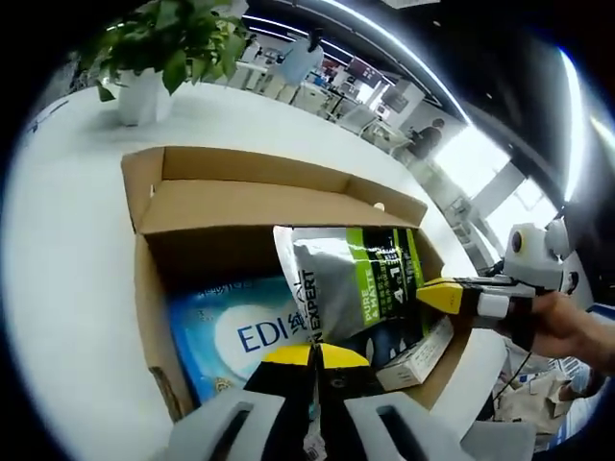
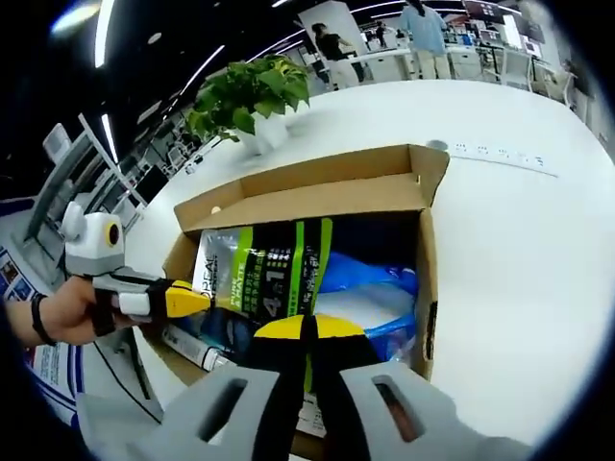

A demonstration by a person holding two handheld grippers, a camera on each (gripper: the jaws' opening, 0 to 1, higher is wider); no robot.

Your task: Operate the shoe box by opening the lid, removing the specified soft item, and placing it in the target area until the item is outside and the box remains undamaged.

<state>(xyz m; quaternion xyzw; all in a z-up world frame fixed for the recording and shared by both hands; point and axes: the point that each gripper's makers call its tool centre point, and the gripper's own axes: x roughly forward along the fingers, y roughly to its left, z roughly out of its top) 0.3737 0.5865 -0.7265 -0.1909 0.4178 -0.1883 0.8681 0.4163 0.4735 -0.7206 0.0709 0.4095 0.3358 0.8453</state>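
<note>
An open cardboard box point(image 1: 144, 288) point(image 2: 424, 279) stands on a white table, its lid flaps folded back. A soft grey and green pouch point(image 1: 356, 279) point(image 2: 259, 274) is raised over the box's inside. My left gripper point(image 1: 315, 355) is shut on the pouch's edge nearest its camera, and in the right gripper view it point(image 2: 187, 300) reaches in from the left. My right gripper point(image 2: 307, 328) is shut on the opposite edge, and in the left gripper view it point(image 1: 437, 295) comes in from the right. Under the pouch lies a blue soft pack point(image 1: 240, 336) point(image 2: 375, 288).
A small white carton point(image 1: 418, 357) point(image 2: 187, 348) lies in the box beside the blue pack. A potted plant point(image 1: 144, 67) point(image 2: 255, 96) stands on the table point(image 1: 58, 288) point(image 2: 519, 240) beyond the box. Desks and people are far behind.
</note>
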